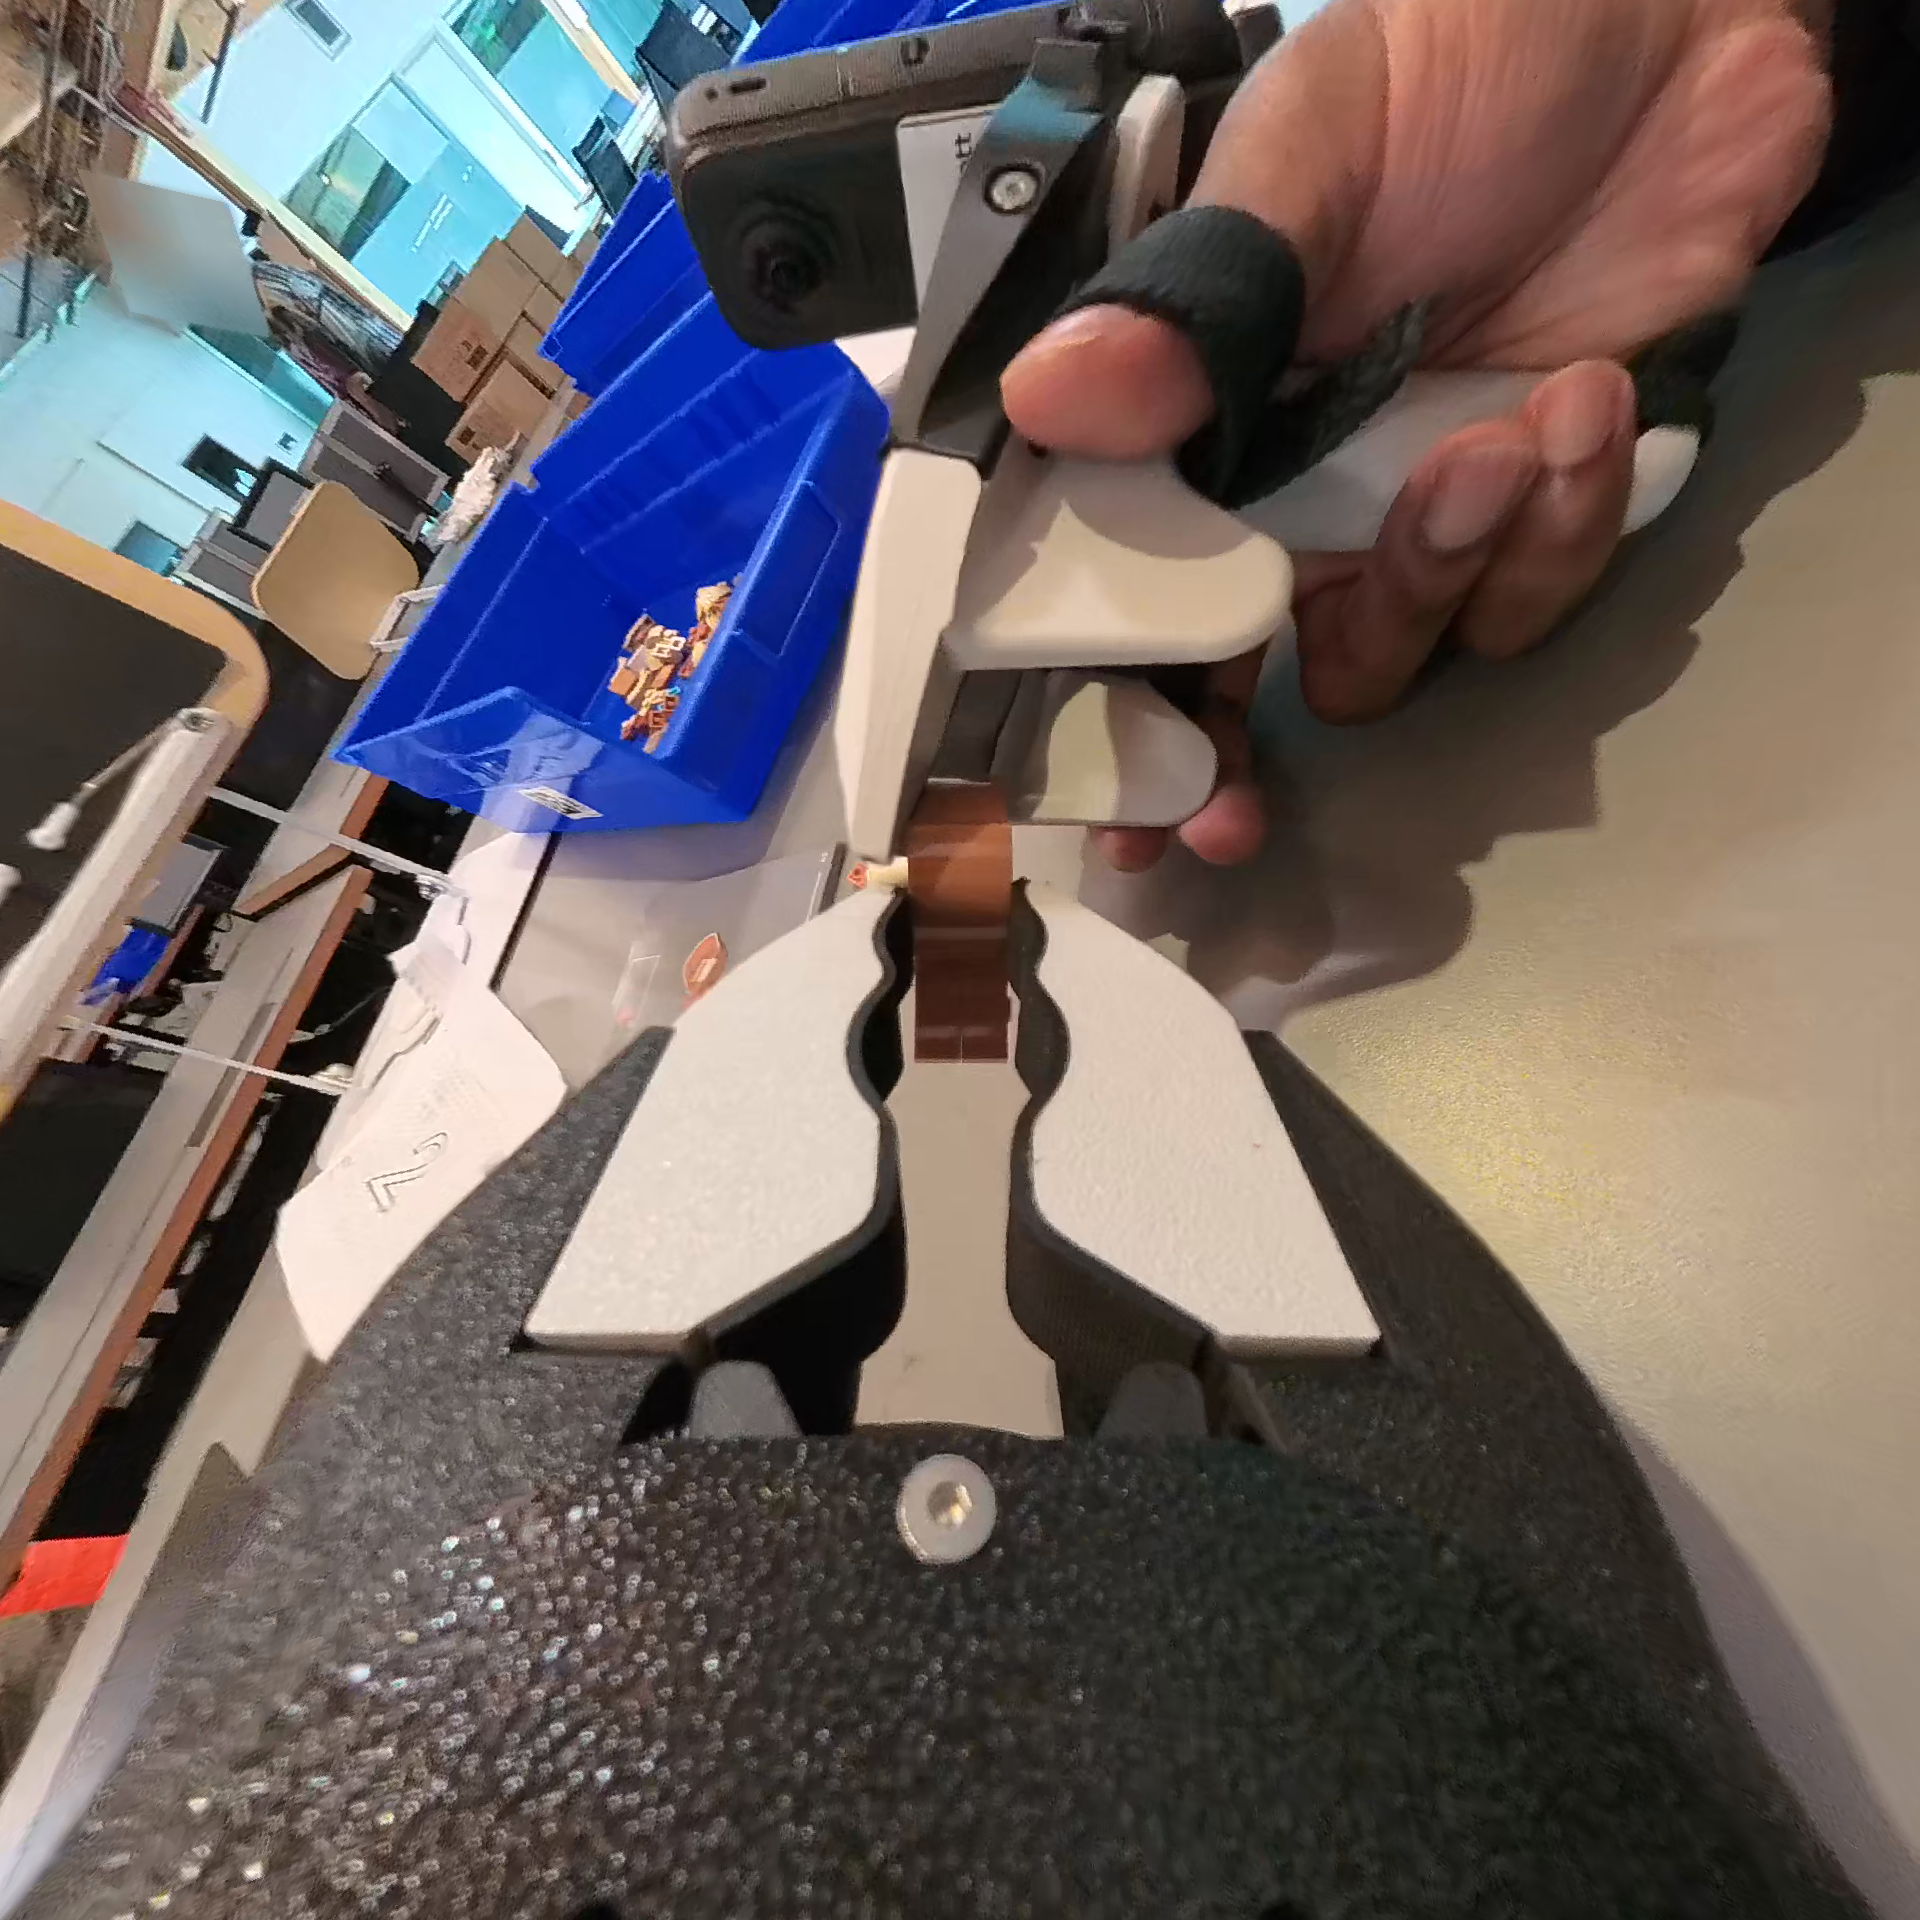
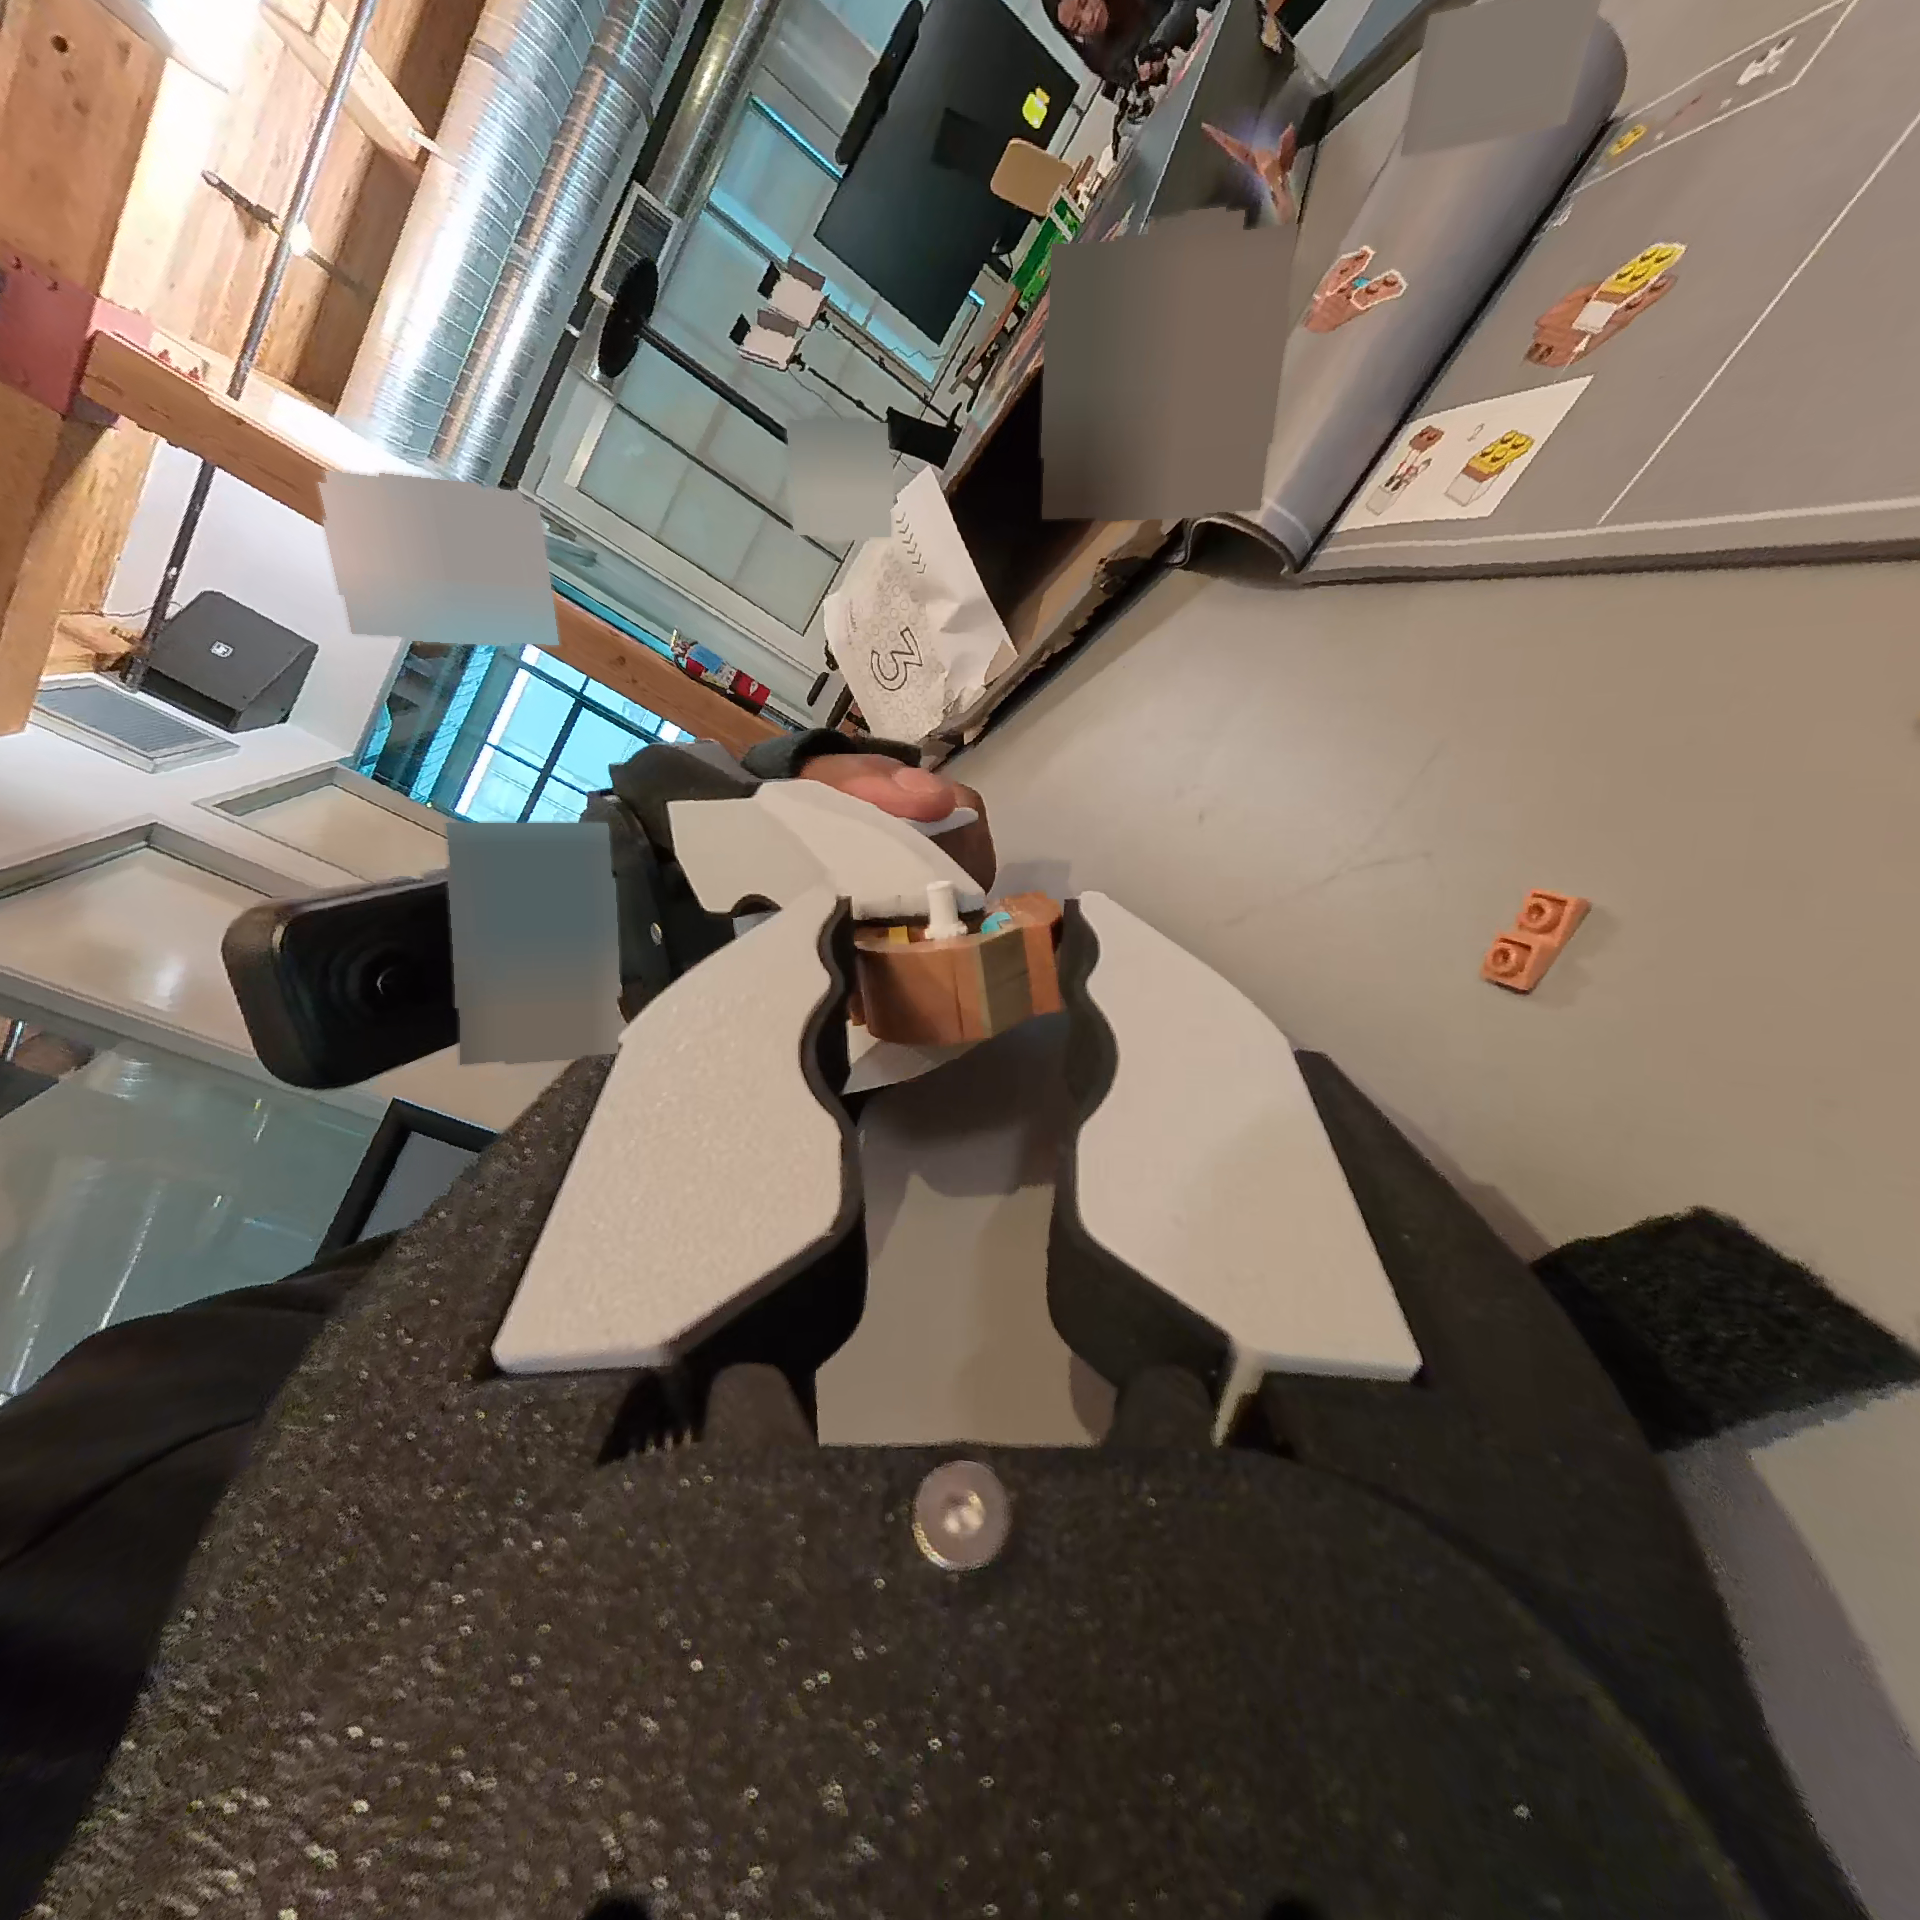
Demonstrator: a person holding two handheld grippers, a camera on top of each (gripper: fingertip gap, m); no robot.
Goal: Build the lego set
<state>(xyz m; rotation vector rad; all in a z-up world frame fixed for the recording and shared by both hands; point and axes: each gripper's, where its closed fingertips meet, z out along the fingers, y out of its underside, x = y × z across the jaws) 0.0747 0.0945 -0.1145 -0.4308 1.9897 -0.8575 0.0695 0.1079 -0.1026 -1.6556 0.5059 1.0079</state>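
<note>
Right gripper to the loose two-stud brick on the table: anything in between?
Nothing visible: only bare table lies between the right gripper and the brick. But its jaws are full: they clamp a brown assembly, which the left gripper grips too.

A blue storage bin (image 1: 582, 665) with small brown bricks (image 1: 665, 665) inside stands along the desk (image 1: 1558, 1039) edge, white paper bags (image 1: 416, 1122) just beside it. An open instruction booklet (image 2: 1558, 436) lies at the desk's far edge, an orange two-stud plate (image 2: 1536, 938) well apart from it on bare desk.
</note>
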